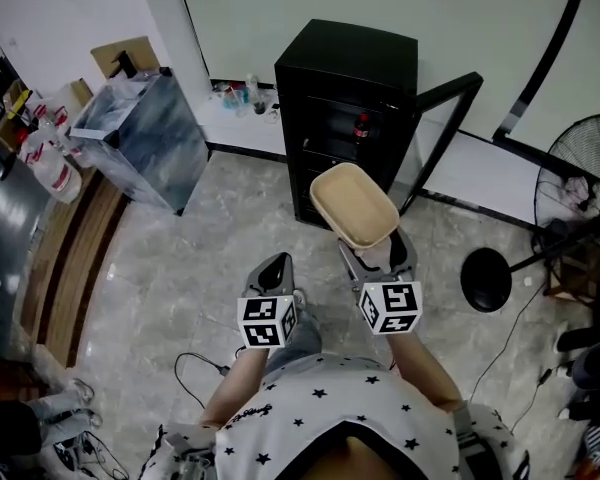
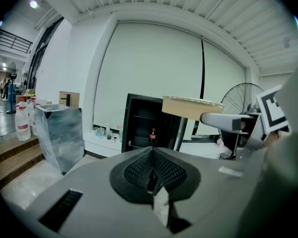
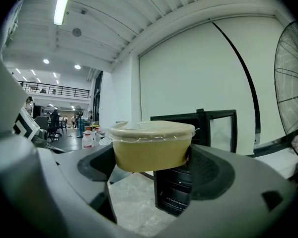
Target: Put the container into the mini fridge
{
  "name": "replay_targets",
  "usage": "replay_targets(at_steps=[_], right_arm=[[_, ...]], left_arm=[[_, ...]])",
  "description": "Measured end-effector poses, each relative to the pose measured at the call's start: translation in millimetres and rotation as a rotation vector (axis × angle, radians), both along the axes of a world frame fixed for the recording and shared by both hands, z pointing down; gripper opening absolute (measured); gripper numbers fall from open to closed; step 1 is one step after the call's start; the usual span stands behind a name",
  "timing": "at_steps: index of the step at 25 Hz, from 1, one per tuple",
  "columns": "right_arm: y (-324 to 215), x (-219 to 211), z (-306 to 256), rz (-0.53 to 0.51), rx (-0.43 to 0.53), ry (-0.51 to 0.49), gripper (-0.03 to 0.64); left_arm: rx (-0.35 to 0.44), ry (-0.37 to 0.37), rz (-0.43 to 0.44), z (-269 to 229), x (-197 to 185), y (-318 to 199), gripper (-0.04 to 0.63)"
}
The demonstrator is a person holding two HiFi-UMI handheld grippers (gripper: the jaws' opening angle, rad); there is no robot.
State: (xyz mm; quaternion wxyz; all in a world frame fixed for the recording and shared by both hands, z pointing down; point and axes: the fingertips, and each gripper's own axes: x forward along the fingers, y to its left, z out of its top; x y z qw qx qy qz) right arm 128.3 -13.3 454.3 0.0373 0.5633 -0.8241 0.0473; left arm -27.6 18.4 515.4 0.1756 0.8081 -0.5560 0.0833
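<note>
A tan oval container (image 1: 353, 204) with a clear lid is held level in my right gripper (image 1: 378, 253), which is shut on it; in the right gripper view the container (image 3: 151, 145) fills the space between the jaws. The black mini fridge (image 1: 348, 118) stands ahead on the floor with its glass door (image 1: 438, 133) swung open to the right and a cola bottle (image 1: 361, 125) on a shelf. My left gripper (image 1: 274, 271) is shut and empty, beside the right one. In the left gripper view the container (image 2: 190, 106) shows at upper right before the fridge (image 2: 150, 128).
A marbled grey box (image 1: 143, 139) stands left of the fridge. Small bottles (image 1: 242, 95) sit on the white ledge by the wall. A standing fan (image 1: 578, 182) with a round black base (image 1: 485, 279) is at the right. Wooden steps (image 1: 72, 258) run along the left.
</note>
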Motion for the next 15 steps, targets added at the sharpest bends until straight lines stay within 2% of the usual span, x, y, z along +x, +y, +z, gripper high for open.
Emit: replay_targets(at_steps=[15], right_arm=[[-124.3,-29.5,3.7,0.106,-0.033,-0.008,0.454]], left_arm=[[-0.003,0.003,0.062,-5.8,-43.0,-137.4,0.012]])
